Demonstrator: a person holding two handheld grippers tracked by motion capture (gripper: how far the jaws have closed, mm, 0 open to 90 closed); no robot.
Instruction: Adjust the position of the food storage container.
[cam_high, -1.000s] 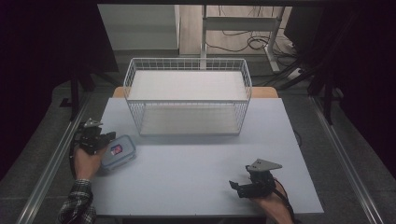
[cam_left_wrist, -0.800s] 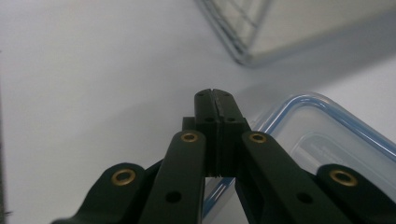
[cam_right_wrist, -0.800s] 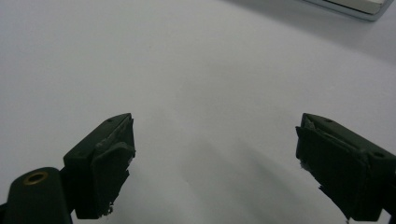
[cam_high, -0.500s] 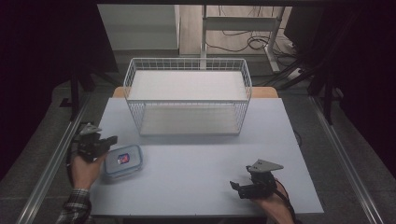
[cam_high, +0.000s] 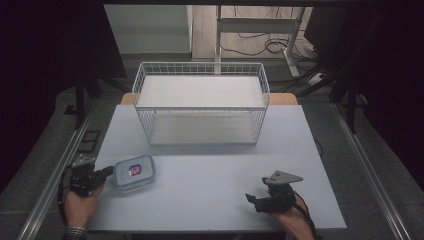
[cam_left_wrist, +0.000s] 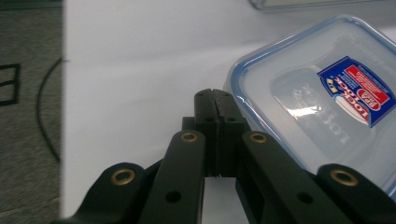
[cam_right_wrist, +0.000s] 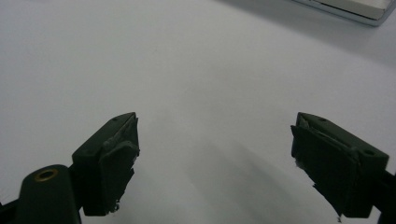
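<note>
Lidded plastic container (cam_high: 134, 173) now on bench (cam_high: 210, 200) near-left, shifted right and nearer since a second ago, well short of wire basket (cam_high: 201, 107) at far centre. Left gripper (cam_high: 103, 173) clenched on nothing, tips against container's left edge: reads as pushing, not carrying. Right gripper (cam_high: 254, 200) parked near-right, jaws apart and just narrowing, nothing between. Probably basket-bound; proper grasp yet to come.

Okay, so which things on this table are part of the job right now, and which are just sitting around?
In the job:
- plastic box with blue-rimmed lid
- left tongs, shut, tips at the box's edge

Just there:
- white wire basket, behind on the table
- right tongs, open, nothing between them
</note>
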